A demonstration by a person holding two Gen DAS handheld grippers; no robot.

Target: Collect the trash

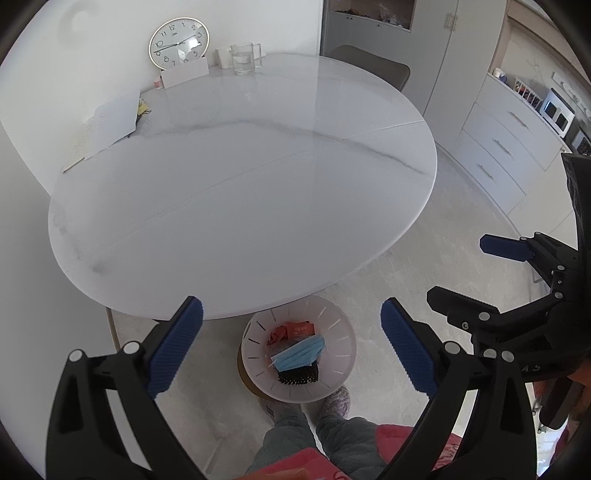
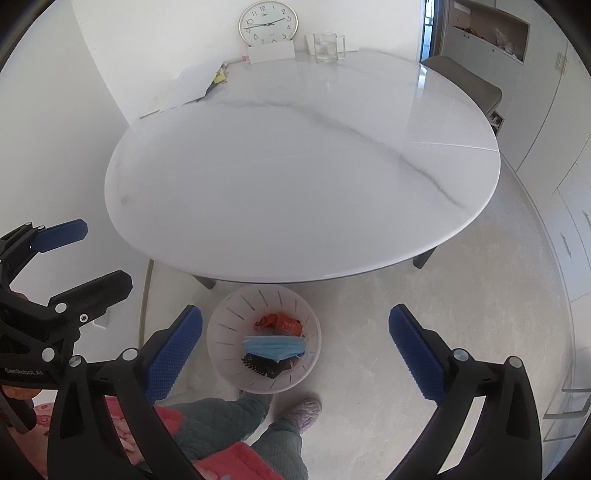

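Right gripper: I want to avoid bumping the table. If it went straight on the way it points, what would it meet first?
Probably the table top near its front edge. The right gripper is open and empty; the bin lies lower in view, so depth is uncertain.

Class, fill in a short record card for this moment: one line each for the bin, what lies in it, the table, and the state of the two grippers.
bin: white slotted basket on the floor beside the table's near edge
contents: blue face mask, orange wrapper, black comb
table: round white marble top; clock and glass mug at the far side
left gripper: jaws open, empty
right gripper: jaws open, empty
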